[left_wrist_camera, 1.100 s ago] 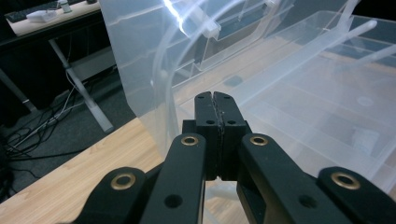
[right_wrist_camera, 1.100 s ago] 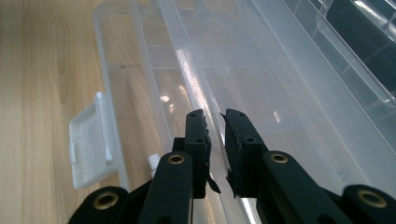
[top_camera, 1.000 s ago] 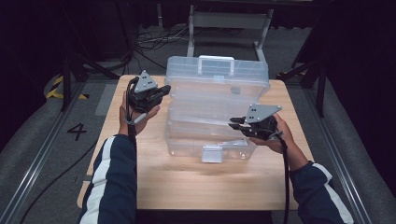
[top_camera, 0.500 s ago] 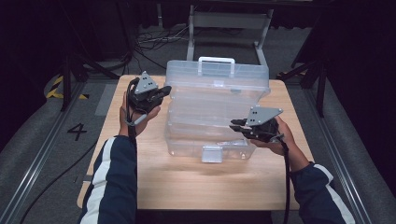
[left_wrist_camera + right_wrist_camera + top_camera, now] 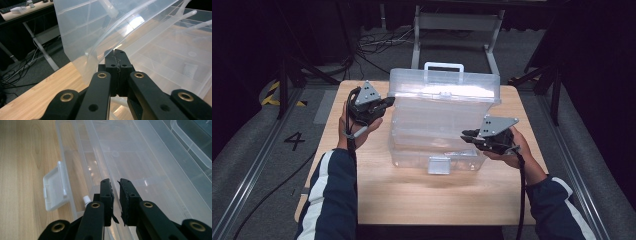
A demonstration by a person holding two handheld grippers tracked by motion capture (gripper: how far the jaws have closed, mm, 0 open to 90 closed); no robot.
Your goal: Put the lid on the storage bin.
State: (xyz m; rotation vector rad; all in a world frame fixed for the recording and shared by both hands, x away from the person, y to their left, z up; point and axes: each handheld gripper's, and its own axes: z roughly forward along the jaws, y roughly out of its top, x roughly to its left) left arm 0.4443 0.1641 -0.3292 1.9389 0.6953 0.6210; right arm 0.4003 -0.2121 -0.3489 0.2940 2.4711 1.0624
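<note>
High view: clear box half open on the bench

The clear plastic box [image 5: 439, 125] stands in the middle of the bench [image 5: 362, 190]. Its lid [image 5: 444, 92] is raised at a slant and its front latch [image 5: 438, 164] hangs loose, so unlatching looks done; the lid is not yet fully opened. At the box's left side, the left tongs [image 5: 384, 103] are pressed fully together on the lid's edge. At the box's right front corner, the right tongs [image 5: 465, 135] stand a narrow gap apart with nothing clearly held. No brand or label is readable on the box.
</note>
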